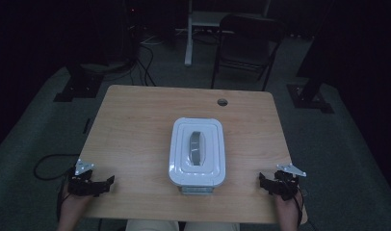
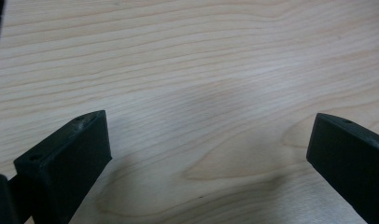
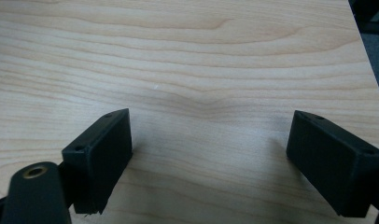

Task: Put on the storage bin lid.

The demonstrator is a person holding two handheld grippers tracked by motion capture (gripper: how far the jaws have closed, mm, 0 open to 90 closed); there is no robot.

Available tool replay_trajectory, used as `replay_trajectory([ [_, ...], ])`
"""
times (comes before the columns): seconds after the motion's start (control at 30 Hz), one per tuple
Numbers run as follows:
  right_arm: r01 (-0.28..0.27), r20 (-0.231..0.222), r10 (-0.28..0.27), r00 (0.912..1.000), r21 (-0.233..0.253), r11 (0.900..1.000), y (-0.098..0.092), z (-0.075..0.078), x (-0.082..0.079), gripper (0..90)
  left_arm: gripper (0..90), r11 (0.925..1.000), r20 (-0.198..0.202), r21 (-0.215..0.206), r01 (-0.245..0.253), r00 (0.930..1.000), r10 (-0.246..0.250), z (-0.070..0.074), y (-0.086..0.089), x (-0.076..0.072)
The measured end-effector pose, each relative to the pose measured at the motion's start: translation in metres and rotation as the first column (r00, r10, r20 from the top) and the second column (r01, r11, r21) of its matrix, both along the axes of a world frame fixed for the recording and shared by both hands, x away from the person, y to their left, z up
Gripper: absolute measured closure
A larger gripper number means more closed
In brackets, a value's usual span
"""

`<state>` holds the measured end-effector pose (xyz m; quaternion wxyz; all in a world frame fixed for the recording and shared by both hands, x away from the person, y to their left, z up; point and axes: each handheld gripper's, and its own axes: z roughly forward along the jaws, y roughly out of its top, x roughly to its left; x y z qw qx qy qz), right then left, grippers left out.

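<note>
Presently, the left gripper (image 1: 108, 182) is held with jaws spread wide and empty, low over bare table (image 1: 131, 125) at the near left corner; the right gripper (image 1: 262, 181) is likewise wide and empty at the near right edge. Between them, well apart from both, a white box (image 1: 197, 151) is set at the table's middle, lid on, grey handle (image 1: 197, 148) on top. An approach from both sides is advised, jaws kept level and squared to the box's walls before closing.

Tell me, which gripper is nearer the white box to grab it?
Probably the right gripper. It sits a bit closer to the box than the left gripper. Both are open, resting low over bare table.
</note>
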<state>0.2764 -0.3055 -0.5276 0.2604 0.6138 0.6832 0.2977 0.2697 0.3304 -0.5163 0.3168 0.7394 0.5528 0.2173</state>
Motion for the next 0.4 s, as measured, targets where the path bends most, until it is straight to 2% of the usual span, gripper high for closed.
replay_trajectory([
  [0.17,0.023,-0.001,-0.023,0.9997,0.003,1.000,-0.0009,-0.0001,0.0006,13.7,0.4,0.9999,-0.009,0.007,-0.015,0.9998,0.015,-0.0020,0.0017,-0.0001],
  [0.4,0.027,-0.001,-0.027,0.9996,0.005,1.000,-0.0011,-0.0002,0.0007,13.6,0.4,0.9999,-0.025,0.012,-0.004,0.9997,0.004,-0.0055,0.0006,0.0001],
])
